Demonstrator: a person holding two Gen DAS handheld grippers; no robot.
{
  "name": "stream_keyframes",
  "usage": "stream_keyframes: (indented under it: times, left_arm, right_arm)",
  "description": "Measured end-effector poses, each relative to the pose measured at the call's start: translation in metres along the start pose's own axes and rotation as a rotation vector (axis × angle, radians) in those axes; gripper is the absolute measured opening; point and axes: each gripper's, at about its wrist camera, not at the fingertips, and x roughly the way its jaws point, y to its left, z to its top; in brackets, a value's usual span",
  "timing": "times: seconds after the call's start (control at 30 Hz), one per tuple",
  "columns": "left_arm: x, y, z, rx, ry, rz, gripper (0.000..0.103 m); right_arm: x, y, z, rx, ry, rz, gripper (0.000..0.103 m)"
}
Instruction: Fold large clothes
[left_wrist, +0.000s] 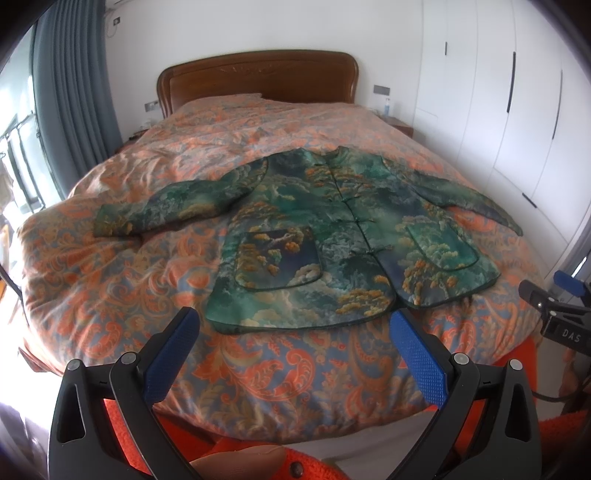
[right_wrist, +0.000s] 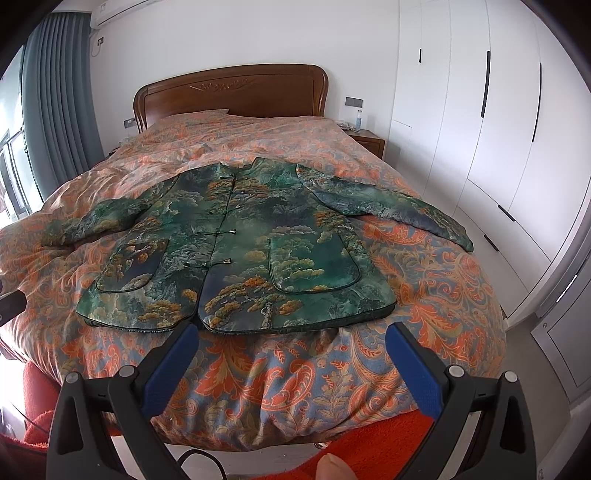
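Observation:
A green jacket (left_wrist: 325, 229) printed with trees and clouds lies flat and face up on the bed, buttoned, both sleeves spread out to the sides. It also shows in the right wrist view (right_wrist: 240, 251). My left gripper (left_wrist: 295, 317) is open and empty, held above the foot of the bed just short of the jacket's hem. My right gripper (right_wrist: 291, 332) is open and empty, also just short of the hem. The right gripper shows at the right edge of the left wrist view (left_wrist: 554, 299).
The bed has an orange paisley duvet (left_wrist: 147, 288) and a wooden headboard (left_wrist: 258, 77). White wardrobes (right_wrist: 498, 129) line the right side. A nightstand (right_wrist: 367, 142) with a bottle stands at the back right. Grey curtains (left_wrist: 70, 85) hang on the left.

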Motion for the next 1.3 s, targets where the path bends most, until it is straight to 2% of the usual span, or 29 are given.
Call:
stream_keyframes:
  times: [1.3]
  left_arm:
    - [-0.0011, -0.0048, -0.0033, 0.010, -0.010, -0.003, 0.103]
  right_arm:
    - [0.0025, 0.0080, -0.0005, -0.012, 0.004, 0.008, 0.103]
